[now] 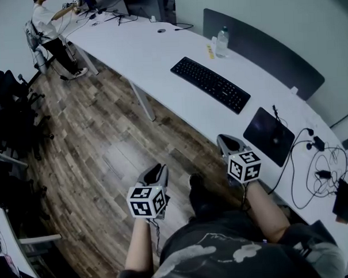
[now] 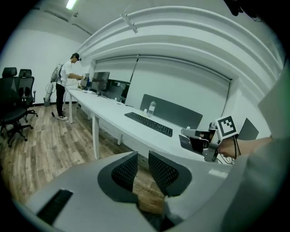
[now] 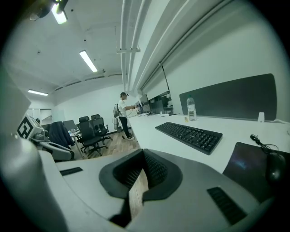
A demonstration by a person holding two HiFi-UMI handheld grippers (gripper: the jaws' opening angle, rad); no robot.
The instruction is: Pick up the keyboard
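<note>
Head view, directions read on the picture.

- Wood floor (image 1: 94,162): fills the left half.
- White desk (image 1: 153,50): long, runs from 11 o'clock down to 4 o'clock.
- Keyboard (image 1: 210,84): black, flat on the desk at 1 o'clock from centre, untouched and well apart from both tools.
- Mouse pad (image 1: 269,136): dark, at about 4 o'clock from the keyboard.
- Left gripper (image 1: 158,168): over the floor at 7 o'clock from the keyboard. Jaws stand a narrow gap apart with nothing between them.
- Right gripper (image 1: 223,139): at the desk's near edge, 6 o'clock from the keyboard. Jaws closed together, empty.
- Water bottle (image 1: 221,42): upright, at 1 o'clock from the keyboard.
</note>
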